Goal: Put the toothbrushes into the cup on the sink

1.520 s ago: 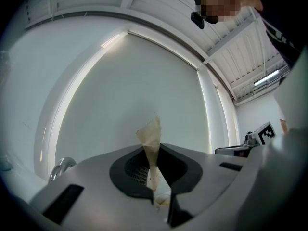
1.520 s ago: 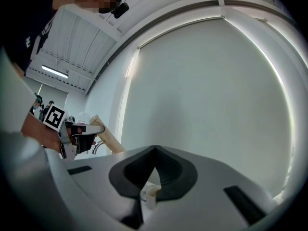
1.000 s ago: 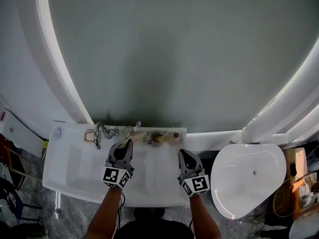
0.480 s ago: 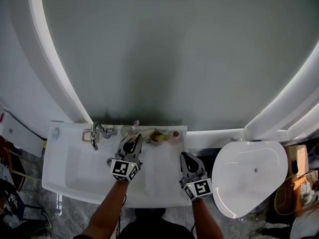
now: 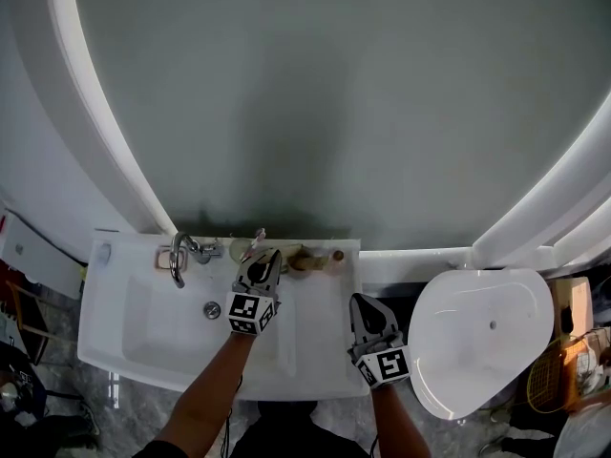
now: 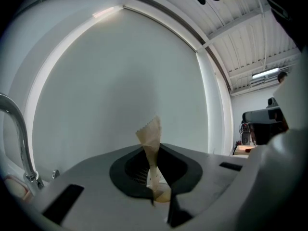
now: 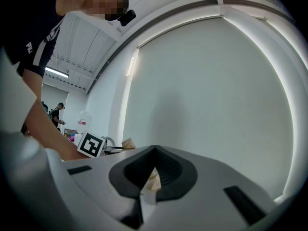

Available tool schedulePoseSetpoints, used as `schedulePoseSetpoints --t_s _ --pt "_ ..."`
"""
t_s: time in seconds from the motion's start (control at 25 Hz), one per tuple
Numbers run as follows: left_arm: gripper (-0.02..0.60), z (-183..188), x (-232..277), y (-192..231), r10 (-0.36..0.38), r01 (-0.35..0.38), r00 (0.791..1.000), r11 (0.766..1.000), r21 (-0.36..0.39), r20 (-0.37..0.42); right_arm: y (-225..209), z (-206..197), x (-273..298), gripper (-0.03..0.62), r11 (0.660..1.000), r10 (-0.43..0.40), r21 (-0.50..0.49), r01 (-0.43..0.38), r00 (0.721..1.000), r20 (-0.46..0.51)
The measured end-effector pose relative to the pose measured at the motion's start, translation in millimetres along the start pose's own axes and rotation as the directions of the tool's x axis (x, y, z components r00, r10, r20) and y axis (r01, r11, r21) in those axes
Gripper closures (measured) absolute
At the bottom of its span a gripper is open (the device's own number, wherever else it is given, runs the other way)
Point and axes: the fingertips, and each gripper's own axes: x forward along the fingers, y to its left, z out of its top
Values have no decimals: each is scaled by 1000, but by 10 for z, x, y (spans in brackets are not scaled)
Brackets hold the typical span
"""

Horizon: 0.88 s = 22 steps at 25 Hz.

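Note:
My left gripper [image 5: 268,256] is shut on a toothbrush in a tan paper wrapper [image 6: 150,143]. The wrapper's end sticks out past the jaws over the back ledge of the white sink [image 5: 143,322]. In the head view that end [image 5: 255,242] lies just left of a brown cup [image 5: 304,260] on the ledge. My right gripper [image 5: 361,300] hangs shut over the sink's right front part, apart from the cup. A small tan and white bit [image 7: 153,181] shows in the slit between its pads; I cannot tell what it is.
A chrome faucet [image 5: 178,255] stands at the ledge's left, with the drain [image 5: 212,309] in the basin below it. A small pink thing [image 5: 336,255] lies right of the cup. A white toilet lid [image 5: 487,337] is to the right. A curved white wall rises behind.
My left gripper has moved right along the back of the sink with the toothbrush, ending close to the cup. The right gripper has stayed about where it was.

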Motion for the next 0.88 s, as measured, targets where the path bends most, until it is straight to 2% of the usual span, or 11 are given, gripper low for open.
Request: schedulePoseSetpoints --t_s 0.24,0.48,0.64,0.88 --pt "535 -255 99 42 3 -2 998 1000 20 -59 32 -57 -33 567 1000 -1 -11 0 1000 -2" --pt "537 -467 221 31 6 -1 994 999 49 -113 60 -207 -101 568 1000 -6 19 8 997 -76" --pt "537 -548 272 18 2 5 991 999 50 -133 23 -199 -100 566 1000 -3 4 4 1000 -24" --pt "537 -650 317 14 -1 9 988 998 54 -153 31 -234 -88 567 1000 2 1 -2 1000 -24"
